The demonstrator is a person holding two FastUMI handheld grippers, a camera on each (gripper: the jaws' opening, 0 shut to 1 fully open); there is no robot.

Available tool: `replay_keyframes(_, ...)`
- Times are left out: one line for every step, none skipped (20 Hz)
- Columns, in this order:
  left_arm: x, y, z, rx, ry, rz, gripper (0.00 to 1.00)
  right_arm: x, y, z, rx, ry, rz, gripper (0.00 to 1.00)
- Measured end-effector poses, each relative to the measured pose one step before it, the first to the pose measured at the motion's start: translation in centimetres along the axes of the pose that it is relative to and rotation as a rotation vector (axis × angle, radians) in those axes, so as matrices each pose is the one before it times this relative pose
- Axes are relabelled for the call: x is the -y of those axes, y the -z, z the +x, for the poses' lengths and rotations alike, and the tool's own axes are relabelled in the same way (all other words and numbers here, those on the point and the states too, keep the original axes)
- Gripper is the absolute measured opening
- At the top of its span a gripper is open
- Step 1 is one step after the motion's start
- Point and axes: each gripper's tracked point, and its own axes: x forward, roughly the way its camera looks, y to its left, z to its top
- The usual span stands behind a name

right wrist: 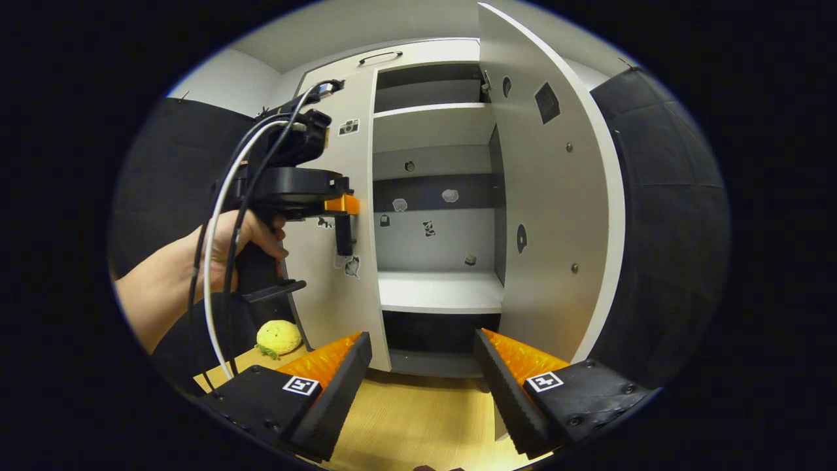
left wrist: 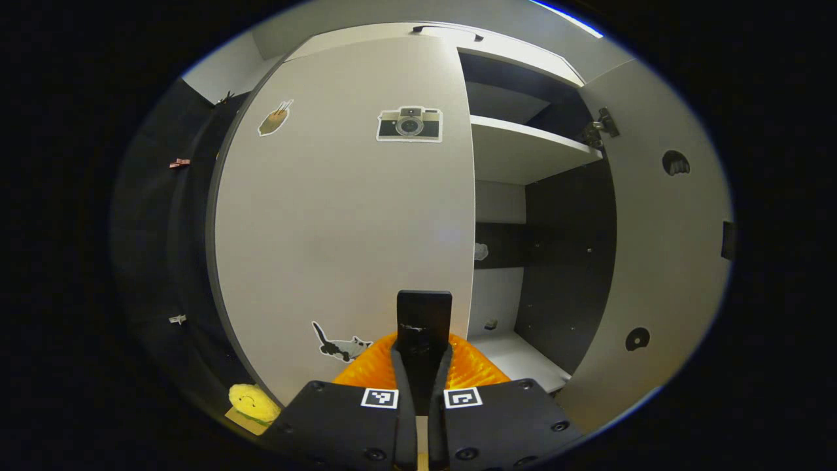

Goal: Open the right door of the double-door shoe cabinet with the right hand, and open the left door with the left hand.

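The white shoe cabinet's right door [right wrist: 556,196] stands swung wide open, and shelves [right wrist: 441,291] show inside. Its left door [left wrist: 340,229], with camera and cat stickers, looks closed or barely ajar. A black vertical handle [left wrist: 424,307] sits near that door's inner edge. My left gripper [left wrist: 424,347] is shut on this handle. In the right gripper view a hand holds the left gripper [right wrist: 340,206] against the handle [right wrist: 343,239]. My right gripper [right wrist: 422,366] hangs open and holds nothing, low in front of the open compartment and apart from the right door.
A yellow plush toy [right wrist: 278,337] lies on the wooden surface [right wrist: 405,418] left of the cabinet's foot, also seen as the plush toy [left wrist: 252,402]. Black cloth walls flank the cabinet. The open right door [left wrist: 660,248] juts out on the right.
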Motion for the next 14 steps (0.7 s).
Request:
replay_keyframes(-0.053,-0.046,-0.543,0.00322,0.00749,-0.00328,0.11,0.002,-0.053,-0.161,0.00023,0.01097,0.00278,0.99)
replay_keyframes(-0.209,0.105,-0.533,0.00446,0.00863,-0.00139,0.11,-0.009,-0.127,0.128,0.00012,0.01149,0.00347,0.99)
replay_keyframes(-0.188,0.040,-0.438,0.00312,0.01046,-0.00139,0.11,0.024,-0.066,0.033,-0.00060,0.01159,0.00286,0.99)
replay_keyframes(-0.108,-0.009,-0.128,0.00180,0.01123,-0.00310,0.11,0.003,0.070,0.002,-0.00288,0.01145,0.00124,0.99)
replay_keyframes(-0.094,-0.004,-0.208,-0.00735,0.01106,-0.00479,0.11,-0.034,0.128,0.031,-0.00534,0.01037,0.00037,0.99)
replay_keyframes(-0.090,-0.015,-0.214,-0.00087,0.01126,-0.00800,0.11,-0.043,0.108,0.085,-0.00671,0.00960,-0.00075,0.99)
replay_keyframes(-0.062,-0.023,-0.082,0.00131,0.01183,-0.00505,0.11,-0.116,0.162,-0.050,-0.00479,0.01062,-0.00263,0.99)
replay_keyframes(-0.188,-0.003,-0.024,0.00622,0.00964,0.00082,0.11,-0.228,0.264,-0.399,-0.00347,0.01161,-0.00326,0.99)
replay_keyframes(-0.176,-0.010,-0.110,0.00249,0.00817,0.00198,0.11,-0.177,0.127,-0.301,-0.00151,0.01123,-0.00297,0.99)
replay_keyframes(-0.153,0.016,-0.178,0.00412,0.00827,0.00216,0.11,-0.113,-0.089,-0.071,-0.00176,0.01163,-0.00068,0.99)
replay_keyframes(-0.162,-0.002,-0.187,0.00190,0.00876,0.00064,0.11,-0.188,-0.082,-0.085,0.00158,0.01017,0.00270,0.99)
replay_keyframes(-0.095,0.010,-0.339,0.00202,0.00859,0.00024,0.11,-0.191,-0.276,0.034,0.00540,0.01172,0.00529,0.99)
replay_keyframes(-0.087,0.014,-0.388,0.00280,0.00857,-0.00406,0.11,-0.214,-0.323,-0.150,0.00967,0.00981,0.00657,0.99)
replay_keyframes(-0.161,-0.005,-0.320,0.00486,0.00648,-0.00670,0.11,-0.254,-0.291,-0.242,0.00892,0.00983,0.00513,0.99)
